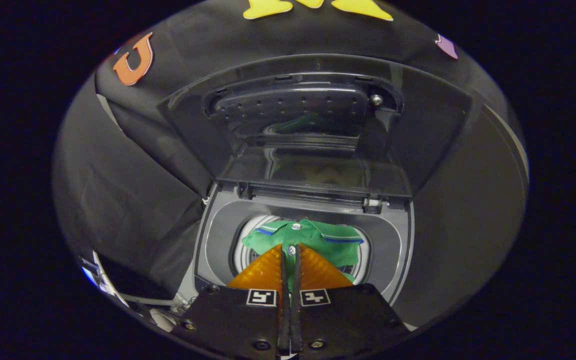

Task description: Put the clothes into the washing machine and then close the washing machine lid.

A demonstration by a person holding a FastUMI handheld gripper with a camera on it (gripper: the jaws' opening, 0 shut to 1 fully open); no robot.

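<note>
Poised over the open washing machine point(398, 250), aimed down into the drum. Gripper point(290, 250) with 2 fingers pinched together on the green shirt point(328, 240), which hangs inside the drum; lid point(313, 125) raised upright behind.

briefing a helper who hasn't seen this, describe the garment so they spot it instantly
Find the top-loading washing machine with its lid raised against the black cloth wall. Over its round drum opening hangs a green polo shirt, pinched between the fingers of the gripper. Blue-striped trim and white buttons mark it out against the grey tub.
</note>
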